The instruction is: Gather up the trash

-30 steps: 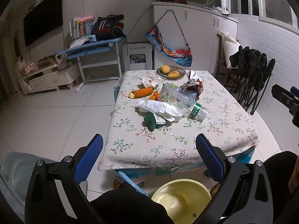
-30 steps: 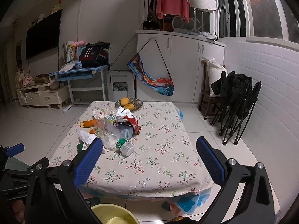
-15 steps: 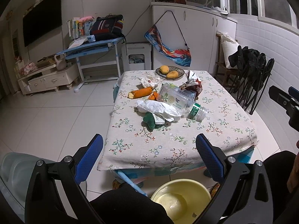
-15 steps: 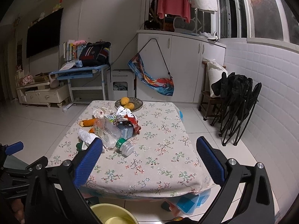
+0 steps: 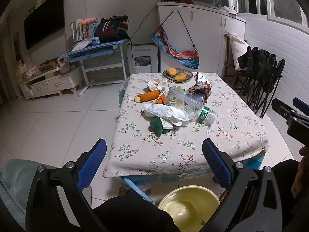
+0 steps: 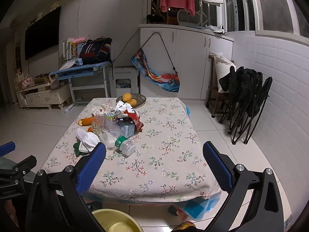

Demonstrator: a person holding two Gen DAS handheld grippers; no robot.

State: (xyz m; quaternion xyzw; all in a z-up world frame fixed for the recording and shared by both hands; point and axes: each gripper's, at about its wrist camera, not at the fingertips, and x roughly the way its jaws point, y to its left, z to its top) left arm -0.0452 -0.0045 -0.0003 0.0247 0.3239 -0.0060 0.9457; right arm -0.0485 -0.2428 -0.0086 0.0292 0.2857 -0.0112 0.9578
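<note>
we hold our left gripper [image 5: 154,159] back from the near edge of the table [image 5: 193,150], its blue fingers spread wide with nothing between them. our right gripper [image 6: 154,162] hangs the same way over the near part of the cloth, fingers wide apart and empty; from the left wrist view it shows at the far right edge, well apart from the trash.

the trash lies in a heap on the far left half of the flowered tablecloth. a crushed clear plastic bottle [image 5: 185,104] lies on its side with its green-labelled neck pointing toward the near right. a crumpled white paper [image 5: 166,113] rests against the bottle's left side, and under its near edge sits a dark green scrap [image 5: 157,125]. beyond the paper lie orange peels [image 5: 147,96], and beyond those a crumpled white wrapper [image 5: 157,84]. a torn red and white snack bag [image 6: 128,114] stands just behind the bottle, touching a small pale blue carton [image 6: 126,129].

at the far edge of the table a shallow dish [image 5: 188,73] holds two yellow fruits [image 5: 176,73]. on the floor, just below the near edge of the table, sits a yellow basin [image 5: 188,208], beside our dark trouser knee.
</note>
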